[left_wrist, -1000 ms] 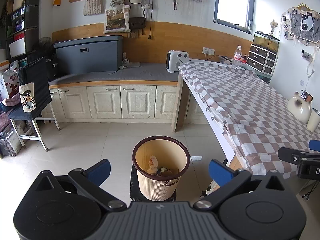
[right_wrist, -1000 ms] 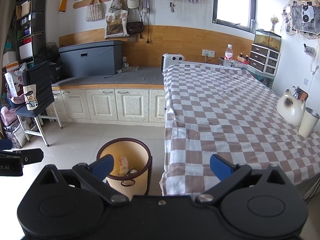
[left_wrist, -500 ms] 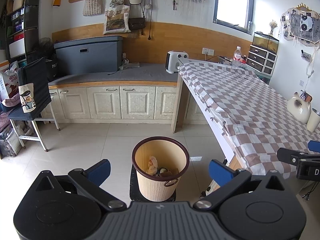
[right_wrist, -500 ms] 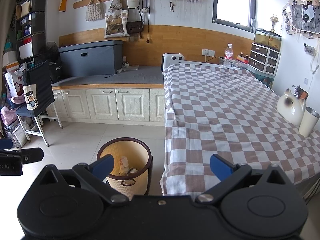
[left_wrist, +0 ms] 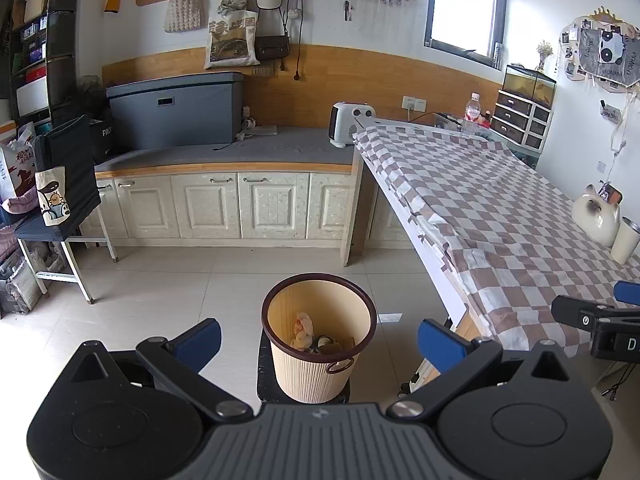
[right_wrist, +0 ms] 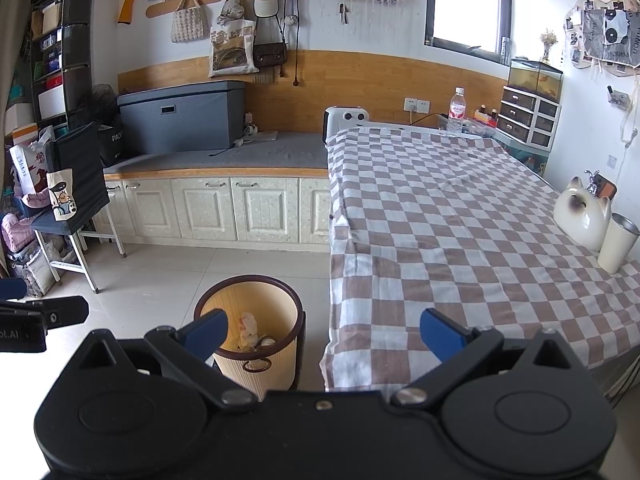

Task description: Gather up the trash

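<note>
left wrist: left tongs [left_wrist: 318, 338] gaped wide, empty, unmoved over the last second above the ribbed beige bin with brown rim [left_wrist: 319, 356], crumpled trash [left_wrist: 303, 328] inside | right wrist: right tongs [right_wrist: 322, 330] likewise spread, empty; brown-checked cloth counter [right_wrist: 440, 240] bare of litter, collection looked finished

I read the bin [left_wrist: 319, 354] as ribbed matt plastic, beige, with a smooth dark brown rim; crumpled paper [left_wrist: 303, 326] lies inside. The counter [right_wrist: 460, 216] wears a soft woven checked cloth, slightly creased. Floor tiles [left_wrist: 168, 284] look smooth and faintly glossy. The cat-shaped jar [right_wrist: 582, 216] seems glazed ceramic, shiny. Each hand-held gripper shows matt black plastic with blue fingertips [left_wrist: 198, 340]. The wall panelling [right_wrist: 360, 84] is satin wood.
</note>
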The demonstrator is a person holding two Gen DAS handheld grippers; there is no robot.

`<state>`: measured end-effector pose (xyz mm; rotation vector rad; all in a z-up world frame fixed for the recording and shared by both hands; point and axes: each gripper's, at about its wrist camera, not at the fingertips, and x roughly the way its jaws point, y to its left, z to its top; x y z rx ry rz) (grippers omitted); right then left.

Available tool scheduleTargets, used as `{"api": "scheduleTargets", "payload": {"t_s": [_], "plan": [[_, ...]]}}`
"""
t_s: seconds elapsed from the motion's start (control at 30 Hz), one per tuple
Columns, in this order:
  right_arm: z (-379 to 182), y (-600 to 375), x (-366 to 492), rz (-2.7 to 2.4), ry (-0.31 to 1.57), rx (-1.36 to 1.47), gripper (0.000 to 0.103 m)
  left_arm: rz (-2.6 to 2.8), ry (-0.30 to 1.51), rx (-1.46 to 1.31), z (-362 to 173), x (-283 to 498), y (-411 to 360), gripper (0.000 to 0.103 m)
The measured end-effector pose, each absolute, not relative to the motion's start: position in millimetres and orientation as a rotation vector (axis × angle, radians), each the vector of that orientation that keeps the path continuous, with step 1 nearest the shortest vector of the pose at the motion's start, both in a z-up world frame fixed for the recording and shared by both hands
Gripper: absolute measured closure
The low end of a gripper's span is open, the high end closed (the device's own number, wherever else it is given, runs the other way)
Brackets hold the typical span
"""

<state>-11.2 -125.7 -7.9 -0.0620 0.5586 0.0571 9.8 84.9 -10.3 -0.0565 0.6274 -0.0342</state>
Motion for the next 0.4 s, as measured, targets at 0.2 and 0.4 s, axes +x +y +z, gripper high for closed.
{"api": "scheduleTargets", "payload": {"t_s": [0.2, 0.4], "plan": [[-8.8, -127.0, -11.6, 0.058, 0.561, -0.06, 0.0, -0.037, 0.627, -0.058, -10.0, 10.4, 83.1, 0.0], [-8.6, -126.9, -11.5, 0.058, 0.56, -0.061, 0.0, -0.036, 0.627, -0.061, -8.4, 11.5, 79.6, 0.0]]}}
